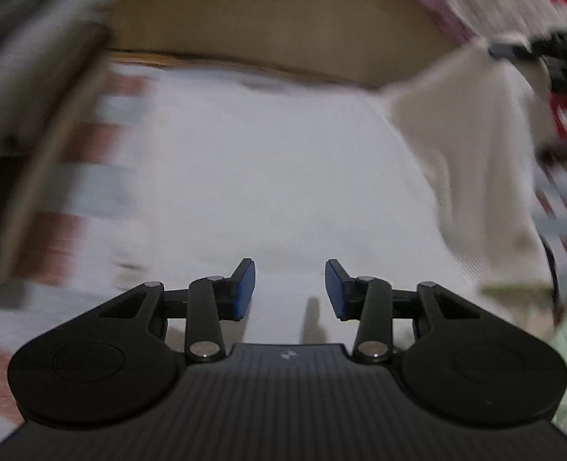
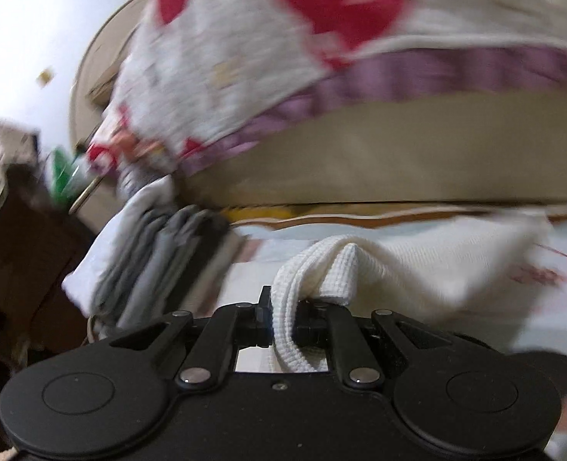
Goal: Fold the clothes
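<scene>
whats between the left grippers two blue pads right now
Nothing. In the left wrist view the left gripper stands open over bare white cloth, with its blue pads apart.

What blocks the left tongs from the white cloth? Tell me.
Nothing visible. The left tongs stand open over bare white sheet, nothing between them. The white cloth hangs up and to the right from the right tongs, open space between.

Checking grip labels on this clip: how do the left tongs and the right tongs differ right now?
The left tongs stand apart with nothing between the blue pads; the right tongs are shut on the cream ribbed garment. The left tongs point over flat white cloth; the right tongs hold their garment lifted. Both share the same black build.
</scene>
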Demonstrator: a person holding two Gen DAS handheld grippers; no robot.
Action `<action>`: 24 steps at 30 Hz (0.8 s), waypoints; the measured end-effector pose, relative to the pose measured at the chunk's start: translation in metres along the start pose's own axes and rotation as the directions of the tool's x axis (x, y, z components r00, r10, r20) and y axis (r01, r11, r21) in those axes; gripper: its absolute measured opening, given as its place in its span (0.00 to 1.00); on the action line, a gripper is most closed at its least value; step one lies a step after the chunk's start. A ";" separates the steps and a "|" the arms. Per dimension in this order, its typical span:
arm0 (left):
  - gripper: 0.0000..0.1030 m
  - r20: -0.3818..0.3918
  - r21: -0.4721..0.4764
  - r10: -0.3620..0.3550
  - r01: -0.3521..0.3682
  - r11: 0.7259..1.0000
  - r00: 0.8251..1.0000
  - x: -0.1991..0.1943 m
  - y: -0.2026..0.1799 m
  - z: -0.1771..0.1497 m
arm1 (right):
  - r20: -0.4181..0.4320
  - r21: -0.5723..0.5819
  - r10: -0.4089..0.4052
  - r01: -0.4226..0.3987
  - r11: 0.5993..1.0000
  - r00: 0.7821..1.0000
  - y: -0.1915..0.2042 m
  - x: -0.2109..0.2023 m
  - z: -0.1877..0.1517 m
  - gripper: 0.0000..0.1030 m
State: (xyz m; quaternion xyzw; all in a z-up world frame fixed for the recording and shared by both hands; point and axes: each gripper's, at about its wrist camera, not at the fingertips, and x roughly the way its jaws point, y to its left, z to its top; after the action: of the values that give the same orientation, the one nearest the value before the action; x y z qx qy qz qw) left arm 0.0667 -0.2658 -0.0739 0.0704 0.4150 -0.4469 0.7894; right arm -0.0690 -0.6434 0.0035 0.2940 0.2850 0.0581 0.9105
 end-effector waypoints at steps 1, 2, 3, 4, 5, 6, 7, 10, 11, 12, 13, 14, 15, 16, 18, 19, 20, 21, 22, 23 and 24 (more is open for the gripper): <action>0.39 0.030 -0.043 0.006 -0.005 0.999 1.000 -0.006 0.014 -0.001 | -0.038 -0.034 0.007 -0.008 0.999 0.999 0.016 0.018 0.002 0.11; 0.39 0.060 -0.085 0.013 -0.008 0.996 0.998 -0.012 0.027 -0.001 | -0.078 -0.067 0.011 -0.016 0.998 0.997 0.033 0.036 0.004 0.11; 0.39 0.073 -0.114 0.016 -0.007 0.993 0.997 -0.014 0.040 -0.003 | -0.118 -0.100 0.013 -0.025 0.995 0.993 0.049 0.055 0.006 0.11; 0.39 0.080 -0.120 0.017 -0.007 0.993 0.997 -0.014 0.047 -0.006 | -0.169 -0.141 0.007 -0.031 0.989 0.986 0.066 0.078 0.004 0.11; 0.39 0.086 -0.123 0.017 -0.007 0.992 0.996 -0.014 0.054 -0.008 | -0.208 -0.183 -0.005 -0.034 0.983 0.978 0.077 0.100 -0.004 0.10; 0.39 0.092 -0.127 0.018 -0.006 0.992 0.996 -0.014 0.061 -0.011 | -0.245 -0.223 -0.019 -0.037 0.974 0.969 0.088 0.121 -0.012 0.10; 0.39 0.093 -0.126 0.027 -0.016 0.992 0.995 -0.012 0.066 -0.015 | -0.281 -0.263 -0.034 -0.043 0.964 0.959 0.099 0.141 -0.020 0.10; 0.39 0.079 -0.170 0.014 0.000 0.985 0.997 -0.008 0.083 -0.024 | -0.350 -0.398 -0.133 -0.019 0.917 0.927 0.116 0.193 -0.063 0.11; 0.39 0.077 -0.184 0.006 0.009 0.983 0.997 -0.006 0.085 -0.024 | -0.359 -0.438 -0.165 -0.010 0.899 0.919 0.118 0.204 -0.076 0.11; 0.39 0.079 -0.175 0.007 0.007 0.985 0.997 -0.006 0.085 -0.023 | -0.360 -0.472 -0.194 0.002 0.882 0.912 0.117 0.212 -0.088 0.13; 0.39 0.082 -0.164 0.009 0.005 0.987 0.997 -0.005 0.084 -0.022 | -0.372 -0.461 -0.186 -0.007 0.887 0.910 0.115 0.213 -0.093 0.20; 0.39 0.085 -0.145 0.018 -0.006 0.989 0.996 -0.005 0.082 -0.021 | -0.385 -0.443 -0.172 -0.018 0.896 0.907 0.111 0.213 -0.097 0.22; 0.39 0.088 -0.127 0.023 -0.012 0.992 0.996 -0.004 0.080 -0.021 | -0.397 -0.425 -0.158 -0.029 0.905 0.904 0.108 0.213 -0.101 0.30; 0.39 0.091 -0.116 0.023 -0.013 0.993 0.996 -0.004 0.078 -0.021 | -0.407 -0.385 -0.113 -0.058 0.921 0.906 0.106 0.205 -0.099 0.36; 0.39 0.096 -0.101 0.020 -0.010 0.995 0.995 -0.005 0.075 -0.020 | -0.411 -0.289 0.009 -0.140 0.947 0.912 0.100 0.178 -0.091 0.41; 0.39 0.106 -0.098 0.014 -0.004 0.995 0.994 -0.008 0.074 -0.019 | -0.411 -0.255 0.056 -0.174 0.951 0.910 0.099 0.164 -0.088 0.42; 0.39 0.116 -0.095 0.009 0.003 0.995 0.993 -0.010 0.073 -0.018 | -0.410 -0.224 0.100 -0.207 0.952 0.907 0.098 0.151 -0.085 0.43; 0.39 0.131 -0.094 0.001 0.011 0.996 0.991 -0.014 0.073 -0.015 | -0.399 -0.219 0.124 -0.225 0.949 0.909 0.096 0.133 -0.085 0.46; 0.39 0.150 -0.094 -0.009 0.023 0.995 0.989 -0.018 0.072 -0.014 | -0.379 -0.237 0.120 -0.221 0.946 0.918 0.095 0.117 -0.089 0.48; 0.40 0.171 -0.093 -0.028 0.045 0.995 0.985 -0.022 0.071 -0.012 | -0.366 -0.263 0.082 -0.187 0.946 0.927 0.092 0.105 -0.094 0.48; 0.40 0.185 -0.093 -0.047 0.065 0.994 0.982 -0.024 0.071 -0.011 | -0.353 -0.290 0.040 -0.149 0.945 0.935 0.089 0.094 -0.098 0.48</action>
State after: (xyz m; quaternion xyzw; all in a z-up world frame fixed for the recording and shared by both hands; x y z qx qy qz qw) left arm 0.1082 -0.2031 -0.0815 -0.0213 0.3643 -0.4524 0.8137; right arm -0.0399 -0.4951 -0.0568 0.1453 0.4113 0.1969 0.8780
